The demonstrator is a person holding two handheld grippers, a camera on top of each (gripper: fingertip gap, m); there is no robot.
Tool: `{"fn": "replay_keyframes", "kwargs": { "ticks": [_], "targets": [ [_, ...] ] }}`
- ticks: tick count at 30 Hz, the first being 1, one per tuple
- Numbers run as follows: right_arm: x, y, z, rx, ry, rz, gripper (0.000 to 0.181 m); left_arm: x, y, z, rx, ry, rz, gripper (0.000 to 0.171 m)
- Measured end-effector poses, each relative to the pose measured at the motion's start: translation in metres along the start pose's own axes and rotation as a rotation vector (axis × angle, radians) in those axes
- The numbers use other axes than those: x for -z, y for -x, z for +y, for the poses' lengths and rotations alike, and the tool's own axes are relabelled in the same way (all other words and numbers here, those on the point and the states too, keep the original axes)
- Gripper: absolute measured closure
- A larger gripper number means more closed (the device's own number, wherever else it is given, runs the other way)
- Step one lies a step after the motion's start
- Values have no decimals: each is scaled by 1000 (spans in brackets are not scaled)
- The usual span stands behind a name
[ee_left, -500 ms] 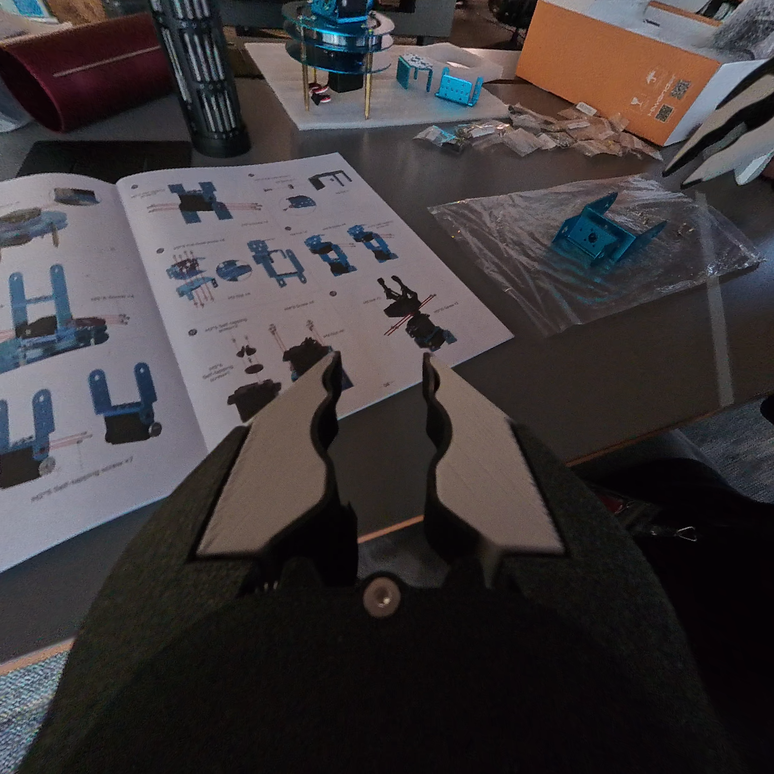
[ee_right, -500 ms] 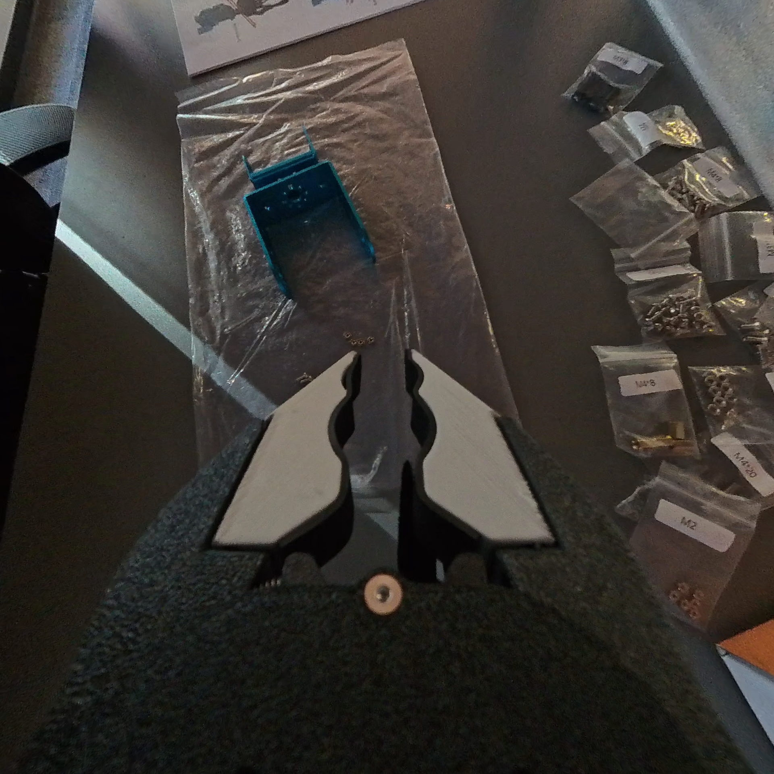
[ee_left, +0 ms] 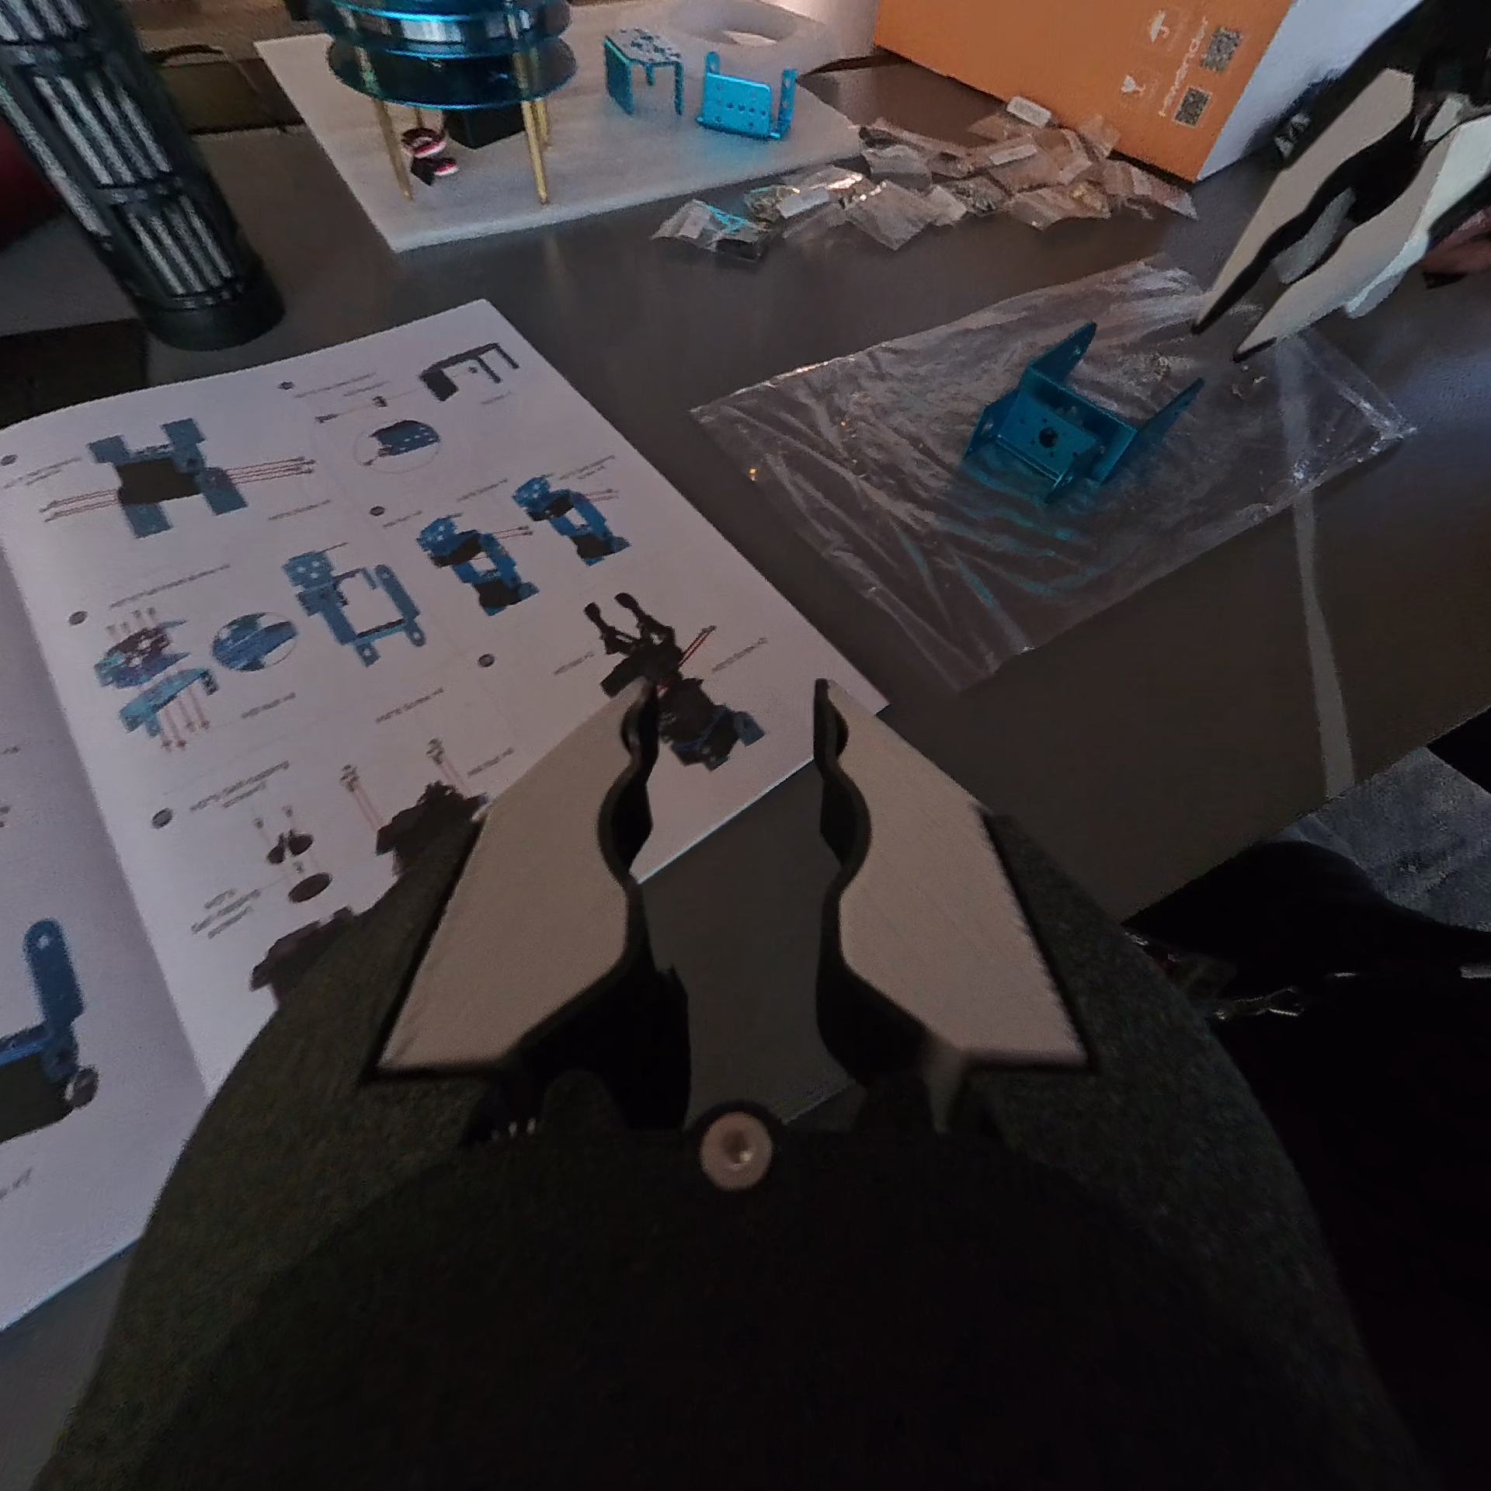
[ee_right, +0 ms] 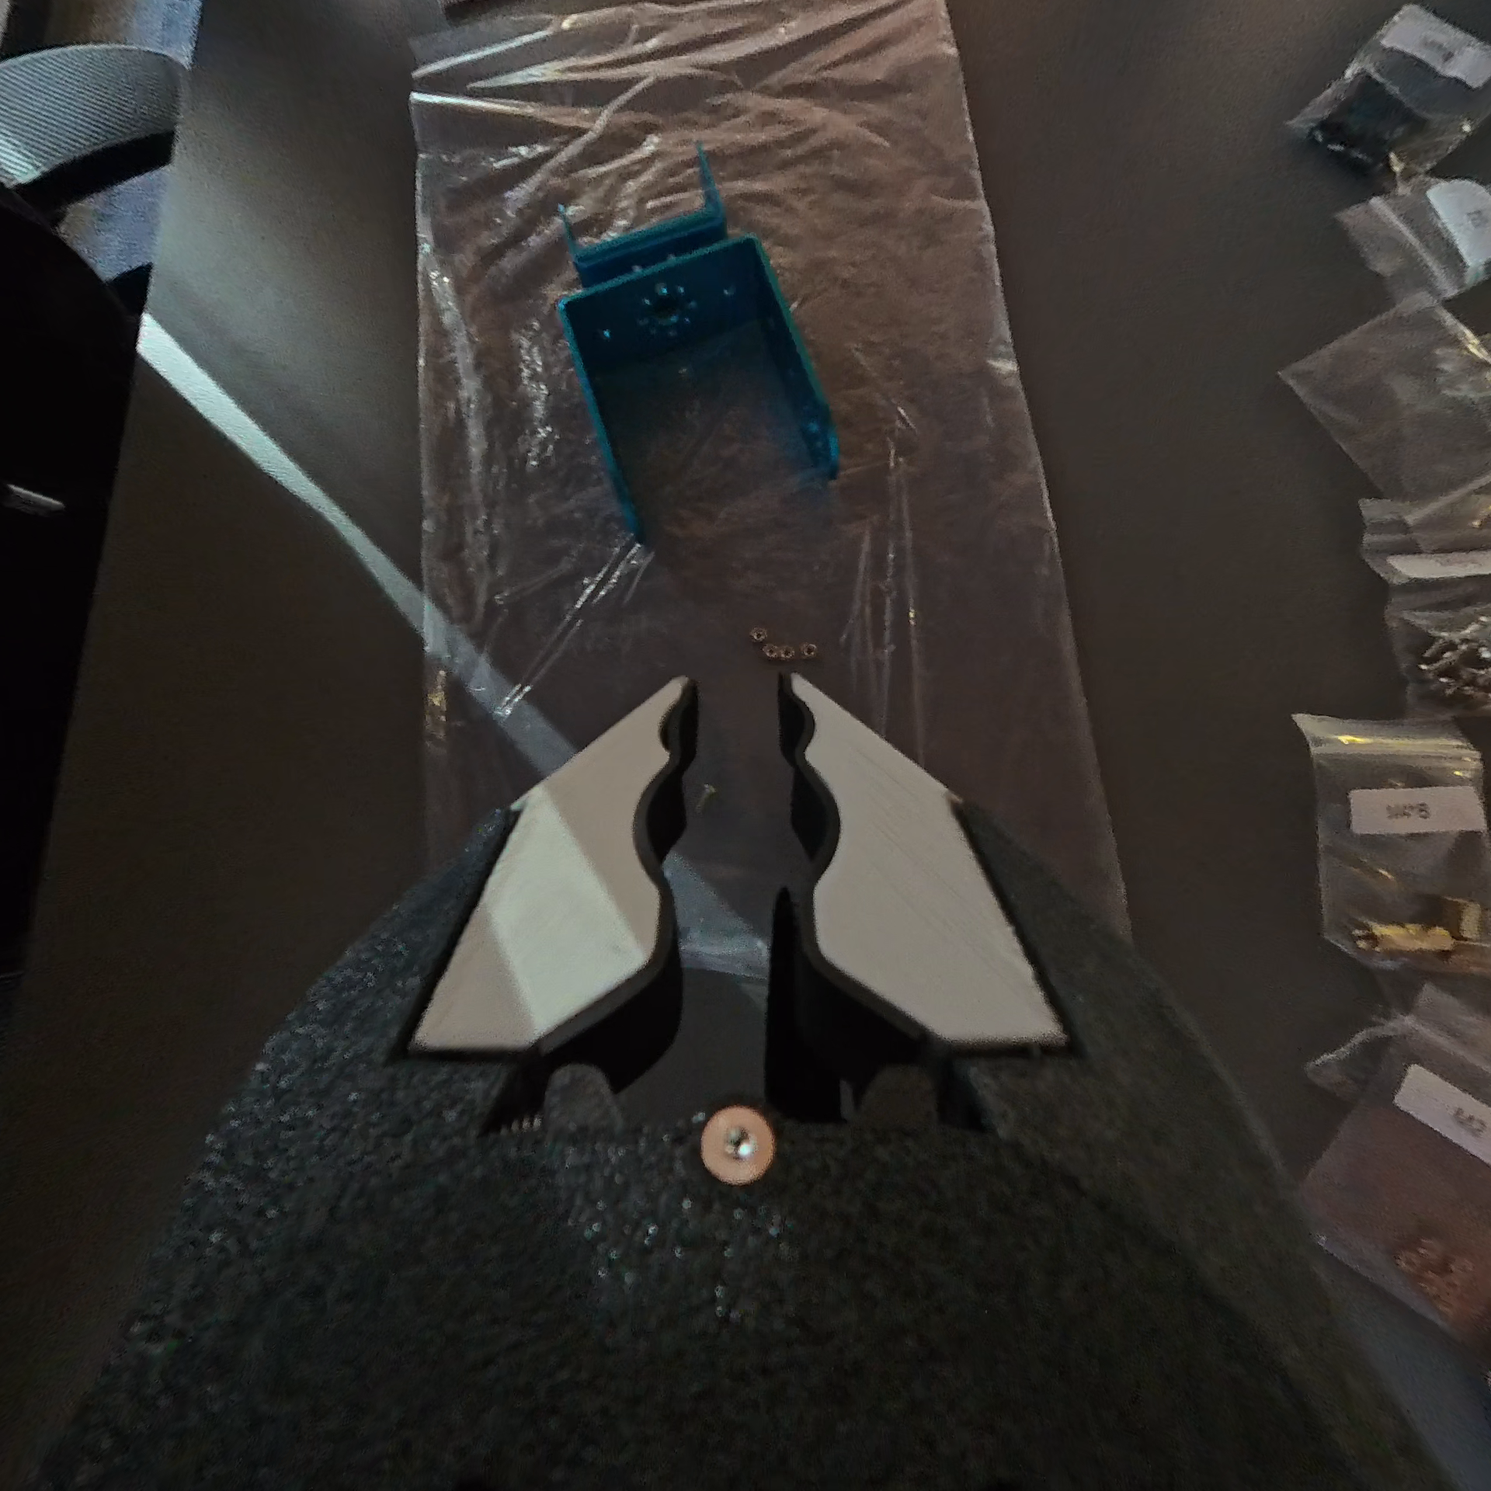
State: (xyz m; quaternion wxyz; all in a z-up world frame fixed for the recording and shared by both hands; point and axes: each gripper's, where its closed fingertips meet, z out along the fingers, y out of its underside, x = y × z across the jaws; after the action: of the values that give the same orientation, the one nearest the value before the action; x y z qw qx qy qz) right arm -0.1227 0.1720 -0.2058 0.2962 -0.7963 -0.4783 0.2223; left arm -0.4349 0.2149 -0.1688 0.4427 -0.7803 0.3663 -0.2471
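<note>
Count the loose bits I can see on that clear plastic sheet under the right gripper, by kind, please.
Blue metal bracket assembly: 1
Small nuts: 4
Small screw: 1
Total: 6 in view; the right gripper may hide more beneath it.

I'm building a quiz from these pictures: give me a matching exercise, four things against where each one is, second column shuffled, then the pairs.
Things:
1. blue bracket
2. small nuts
3. left gripper
4. orange box

Places:
A. over the corner of the open instruction booklet
B. far side of the table, behind the small parts bags
C. middle of the clear plastic sheet
D. on the sheet just ahead of the right gripper

Pairs: 1-C, 2-D, 3-A, 4-B
</note>
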Motion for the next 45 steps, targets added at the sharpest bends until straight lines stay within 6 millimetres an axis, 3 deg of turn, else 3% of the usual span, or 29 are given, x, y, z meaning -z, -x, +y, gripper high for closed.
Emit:
{"fn": "replay_keyframes", "kwargs": {
  "ticks": [10, 14, 16, 20, 27, 30, 35, 39, 41, 45],
  "targets": [
    [5, 6, 0, 10, -19, -22, 163, -29, -28, -6, -61, 44, 53, 134],
    [24, 27, -30, -43, -217, -181, 162, -27, -10, -2, 0, 67, -31, 134],
    [32, 24, -39, -82, -272, -200, 162, -19, 0, -5, 53, 18, -58, 134],
    [36, 3, -33, -79, -277, -95, 163, 7, 29, -1, 167, -62, -126, 135],
    [44, -25, -20, -200, -287, 0, 164, 74, 98, 32, 246, -109, -339, 135],
    [49, -28, -19, -242, -317, 54, 163, 108, 133, 54, 269, -107, -460, 135],
    [66, -45, -23, -290, -402, 321, 161, 156, 184, 94, 325, -91, -607, 135],
    [102, -75, -16, -265, -533, 720, 157, 177, 217, 113, 382, -122, -638, 134],
    [112, -79, -9, -310, -542, 791, 156, 183, 232, 124, 403, -121, -645, 134],
    [111, -86, 5, -398, -501, 833, 152, 192, 257, 141, 415, -90, -664, 134]
  ]
}}
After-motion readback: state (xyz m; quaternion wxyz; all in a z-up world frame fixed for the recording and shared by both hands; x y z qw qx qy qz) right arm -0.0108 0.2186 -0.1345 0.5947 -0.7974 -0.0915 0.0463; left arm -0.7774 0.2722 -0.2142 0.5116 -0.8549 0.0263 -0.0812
